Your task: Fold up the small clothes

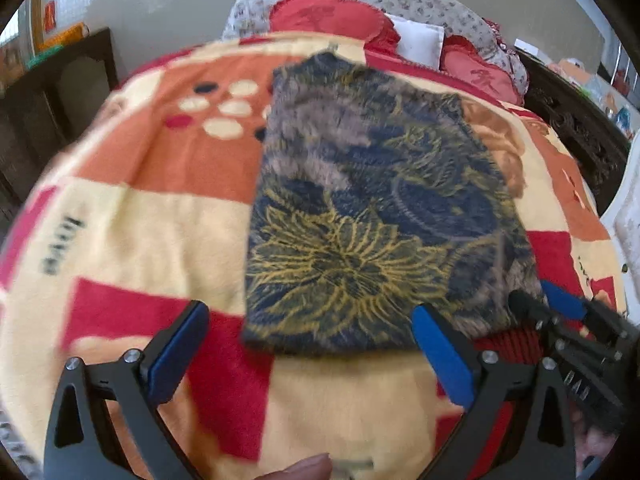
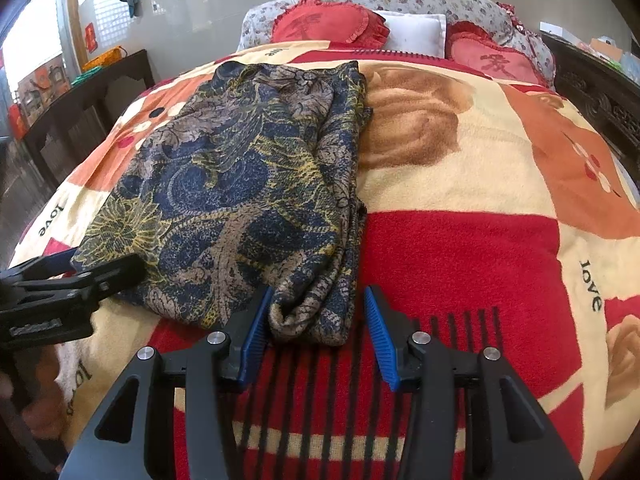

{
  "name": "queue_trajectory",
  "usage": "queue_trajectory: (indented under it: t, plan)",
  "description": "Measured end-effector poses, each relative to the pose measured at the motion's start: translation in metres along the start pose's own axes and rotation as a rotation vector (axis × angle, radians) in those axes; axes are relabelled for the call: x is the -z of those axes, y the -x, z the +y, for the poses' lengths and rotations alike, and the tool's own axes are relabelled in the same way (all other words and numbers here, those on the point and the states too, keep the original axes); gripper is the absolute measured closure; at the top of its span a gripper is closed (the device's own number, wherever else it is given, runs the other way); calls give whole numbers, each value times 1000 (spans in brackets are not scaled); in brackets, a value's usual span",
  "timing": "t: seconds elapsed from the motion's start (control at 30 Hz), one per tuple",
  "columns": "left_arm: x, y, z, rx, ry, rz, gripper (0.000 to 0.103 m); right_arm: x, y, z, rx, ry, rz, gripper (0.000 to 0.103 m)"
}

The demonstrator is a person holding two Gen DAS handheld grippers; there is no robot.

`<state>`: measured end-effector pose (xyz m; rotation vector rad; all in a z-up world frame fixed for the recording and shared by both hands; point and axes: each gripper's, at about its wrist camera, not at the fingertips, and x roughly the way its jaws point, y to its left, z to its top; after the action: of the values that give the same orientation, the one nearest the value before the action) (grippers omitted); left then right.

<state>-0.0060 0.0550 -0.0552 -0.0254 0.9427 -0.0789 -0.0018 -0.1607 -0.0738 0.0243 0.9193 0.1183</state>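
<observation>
A dark blue garment (image 1: 372,200) with yellow and grey flower print lies folded into a long rectangle on the bed. My left gripper (image 1: 310,344) stands open, wide apart at the garment's near edge, its pads pressing on nothing. In the right wrist view the garment (image 2: 240,184) has a bunched near corner lying between the blue pads (image 2: 256,332) of my right gripper (image 2: 318,328). The left pad touches the fabric and the right pad stands a little off it, so this gripper is open. My left gripper (image 2: 106,260) shows at the garment's near left corner, and my right gripper (image 1: 534,294) at its near right corner.
The bed is covered by a red, orange and cream blanket (image 2: 460,240). Red heart cushions (image 2: 332,24) and a white pillow (image 2: 416,30) lie at the far end. Dark wooden bed frames run along the left (image 2: 80,120) and right (image 2: 600,96) sides.
</observation>
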Motion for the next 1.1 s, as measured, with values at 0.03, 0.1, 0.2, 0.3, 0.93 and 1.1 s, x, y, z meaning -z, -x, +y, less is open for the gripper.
queue_trajectory:
  t: [0.03, 0.1, 0.2, 0.3, 0.93, 1.1]
  plan:
    - [-1, 12, -3, -11, -13, -7, 0, -4, 10, -1, 3, -14, 8, 36]
    - [-2, 31, -9, -34, -39, -14, 0, -9, 30, -6, 20, -44, -10, 36]
    - [-4, 56, -19, -44, -67, -21, 0, -16, 62, -14, 31, -77, -9, 36]
    - [-6, 75, -25, -30, -80, -12, 0, -17, 86, -17, 41, -75, -2, 36]
    - [-12, 95, -27, -25, -80, -13, 0, -9, 141, -9, 17, 3, -49, 24]
    - [-12, 92, -29, -18, -84, -6, 0, -11, 142, -2, 7, 24, -48, 23]
